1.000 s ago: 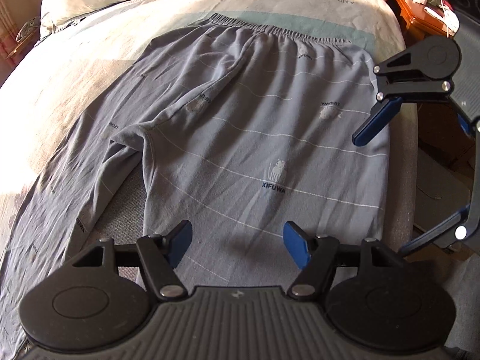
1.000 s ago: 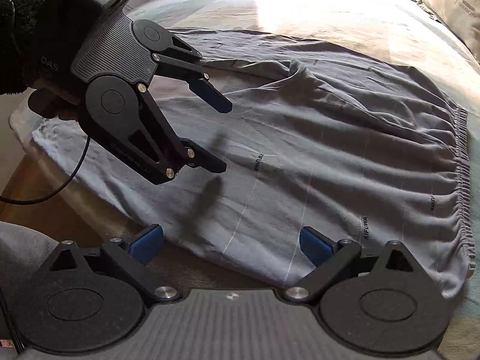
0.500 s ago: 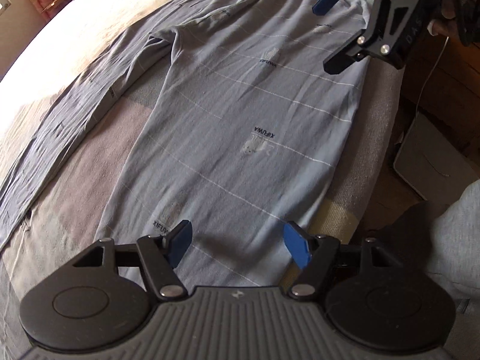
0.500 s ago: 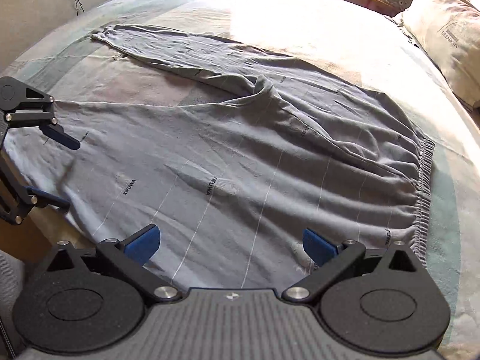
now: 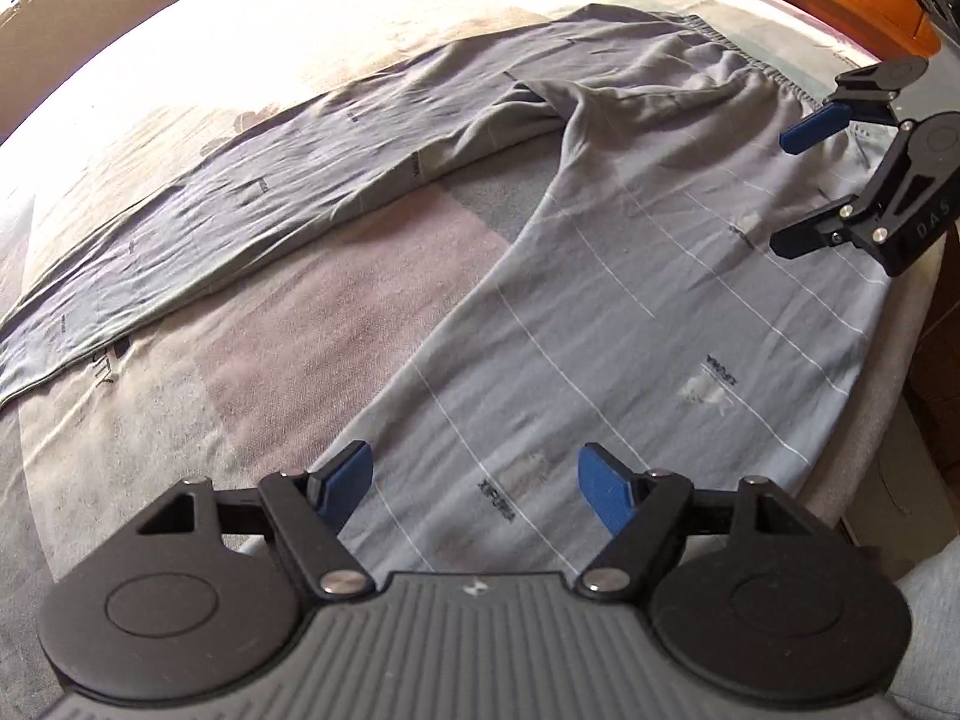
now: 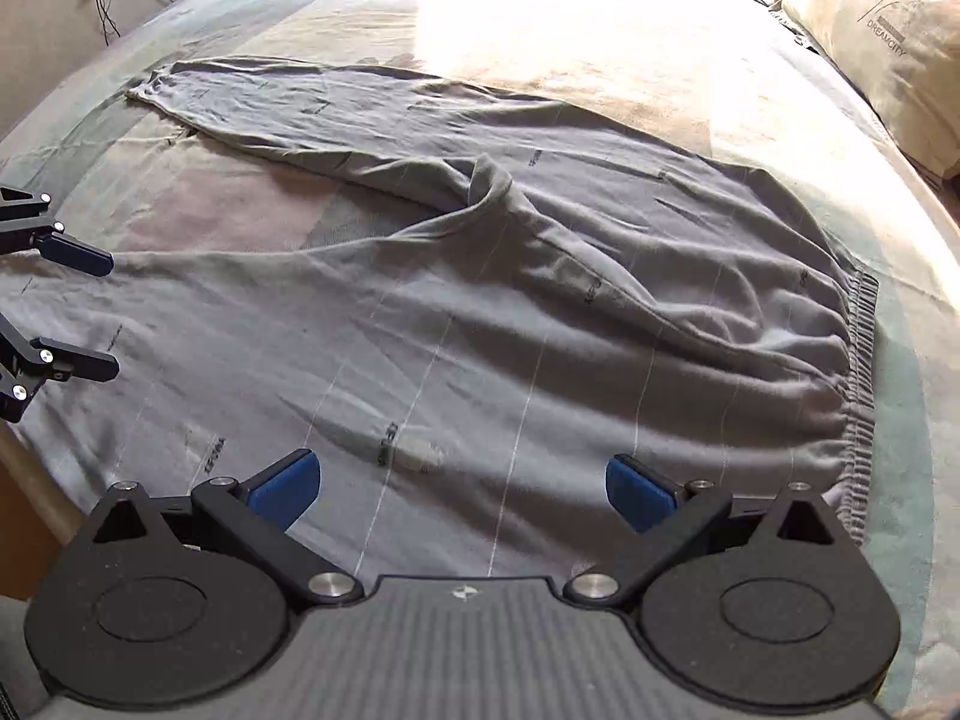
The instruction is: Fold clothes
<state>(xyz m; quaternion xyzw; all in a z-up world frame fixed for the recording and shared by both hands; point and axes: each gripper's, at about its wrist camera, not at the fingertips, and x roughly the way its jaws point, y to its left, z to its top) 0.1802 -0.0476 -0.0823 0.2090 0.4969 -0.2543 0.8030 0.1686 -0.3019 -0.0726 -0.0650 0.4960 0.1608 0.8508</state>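
Left wrist view shows my left tool (image 5: 474, 483) has slid from the upper leg down toward the hem of the near leg, jaws wide and empty, while my right tool (image 6: 459, 489) — also spread, holding nothing — now hangs by the waistband. The grey trousers (image 5: 630, 300) lie flat on the bed (image 5: 180, 420), legs splayed in a V, waistband toward the pillow (image 6: 888, 42) — I judge both ends are now within reach for a fold.

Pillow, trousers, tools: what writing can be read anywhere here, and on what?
"DREAMCITY": on the pillow.
"DAS": on the right tool, along its black arm.
Small dark logos repeat across the grey trousers; too blurred to read.
Faint lettering on the bedsheet: unreadable.
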